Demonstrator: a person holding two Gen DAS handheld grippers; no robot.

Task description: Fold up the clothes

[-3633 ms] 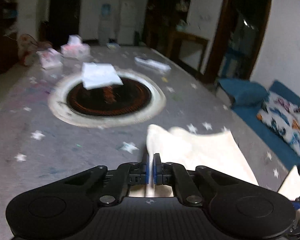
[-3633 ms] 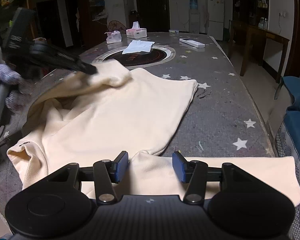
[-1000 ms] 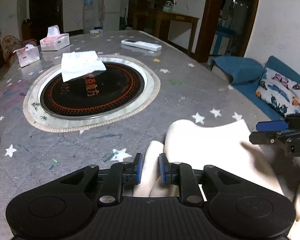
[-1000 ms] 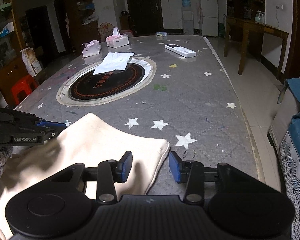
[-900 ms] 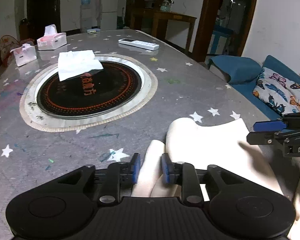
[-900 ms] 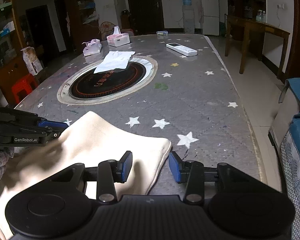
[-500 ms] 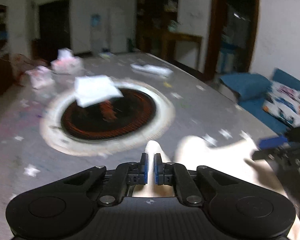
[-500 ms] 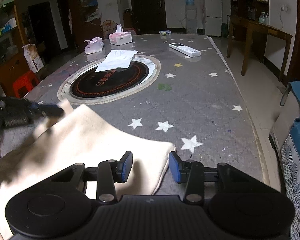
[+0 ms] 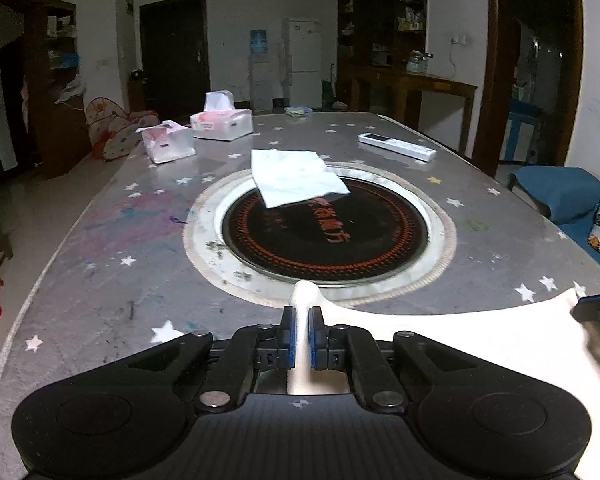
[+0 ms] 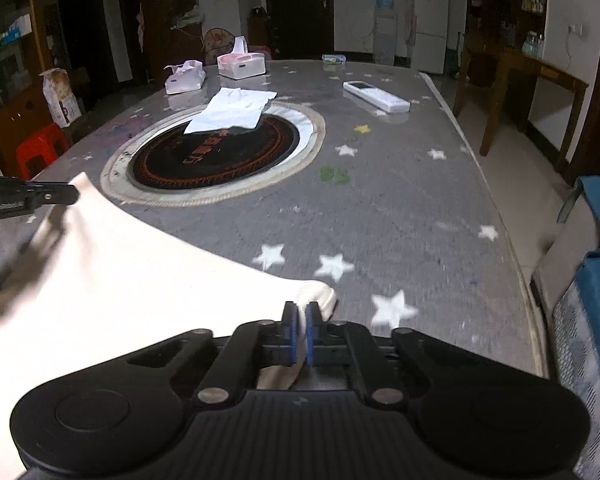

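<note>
A cream garment (image 9: 440, 332) lies at the near end of the grey star-patterned table (image 9: 112, 280). My left gripper (image 9: 300, 316) is shut on a raised fold at the garment's far-left corner, and the cloth sticks up between the blue pads. In the right wrist view the garment (image 10: 140, 280) stretches left as a taut sheet. My right gripper (image 10: 300, 312) is closing its jaws onto the far-right corner, with cloth pinched between the pads. The left gripper (image 10: 60, 196) shows at the left edge there, and the right gripper (image 9: 596, 308) at the right edge of the left wrist view.
A round black hotplate (image 9: 324, 236) with a white tissue sheet (image 9: 296, 176) on it fills the table's middle. Two tissue boxes (image 9: 220, 120) and a white remote (image 9: 396, 146) lie beyond. The table edge (image 10: 520, 264) runs along the right, beside a blue sofa (image 10: 596, 280).
The left jaws closed on the cloth fold and lifted it forward. The right jaws went from open around the corner to pinched on it. The cloth edge between them is pulled taut.
</note>
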